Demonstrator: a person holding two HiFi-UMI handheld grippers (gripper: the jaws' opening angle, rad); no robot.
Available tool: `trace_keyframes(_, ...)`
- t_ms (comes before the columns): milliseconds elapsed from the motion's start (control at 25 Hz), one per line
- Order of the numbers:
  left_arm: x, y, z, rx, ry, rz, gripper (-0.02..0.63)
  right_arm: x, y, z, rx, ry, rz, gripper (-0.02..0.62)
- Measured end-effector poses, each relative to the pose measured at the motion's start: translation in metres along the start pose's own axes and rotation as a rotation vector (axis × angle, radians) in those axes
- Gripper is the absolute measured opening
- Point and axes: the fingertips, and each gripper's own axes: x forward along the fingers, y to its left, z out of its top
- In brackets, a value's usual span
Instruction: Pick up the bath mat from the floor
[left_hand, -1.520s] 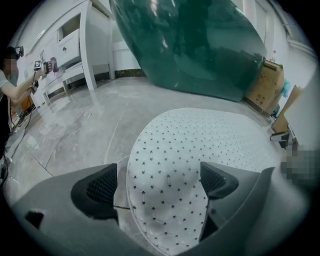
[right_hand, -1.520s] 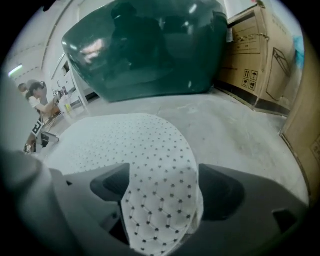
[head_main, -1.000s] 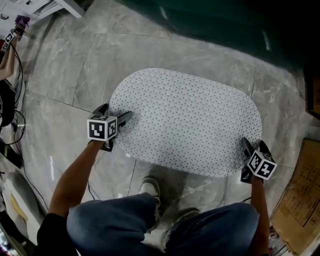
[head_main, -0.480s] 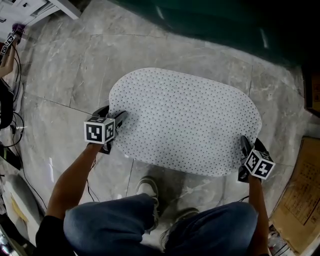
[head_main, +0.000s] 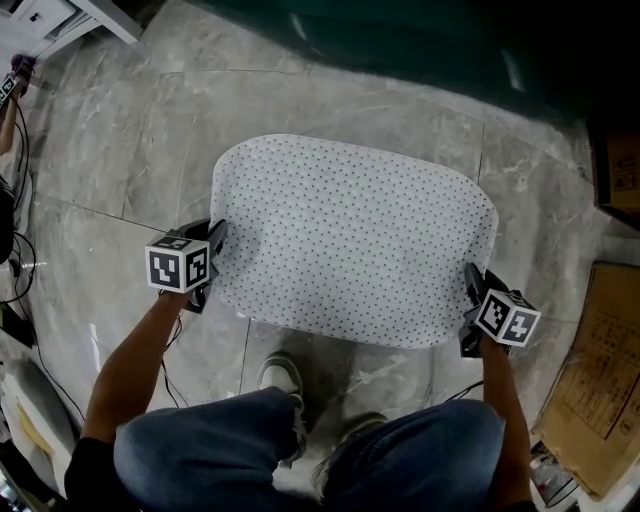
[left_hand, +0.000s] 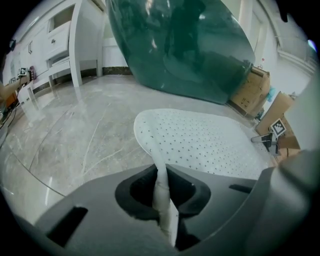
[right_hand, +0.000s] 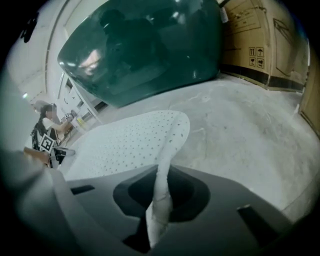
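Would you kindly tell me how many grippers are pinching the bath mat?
2. The left gripper, jaws closing, pinches the bath mat at its left edge; the right gripper, jaws closing too, pinches its right edge.

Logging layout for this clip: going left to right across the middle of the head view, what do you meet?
Left tool → bath mat → right tool → cardboard. Both tools' jaws are closing with the mat's edge between them.

Marble floor (head_main: 120, 150), green tub (head_main: 400, 50), cardboard boxes (right_hand: 250, 45)
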Motion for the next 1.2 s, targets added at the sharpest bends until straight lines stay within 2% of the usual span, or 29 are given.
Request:
trace_keyframes(200,-0.003,-0.001,0.002,-0.016,-0.003,-0.018,0.034,-0.003,0.004,0.004,-0.003,-0.024,0.012,0.031)
trace_keyframes(360,-0.013,-0.006,0.008,-0.034,-0.003,-0.018,0.031,-0.017,0.010,0.012,0.066,-0.063,0.024,0.029)
trace_keyframes(560,-0.039,-0.028,0.030,-0.053,-0.010,-0.024,0.030,-0.042,0.030,0.032,0.047,-0.064,0.047,0.028)
trace_keyframes(920,-0.118,-0.090,0.095,-0.017,-0.021,-0.112,0.029,-0.118,0.082,0.081,0.032,-0.051,0.072,0.028)
trace_keyframes(1200,-0.213,-0.129,0.162,-0.010,-0.027,-0.151,0.029,-0.221,0.114,0.139,0.029,-0.061,0.051,0.028)
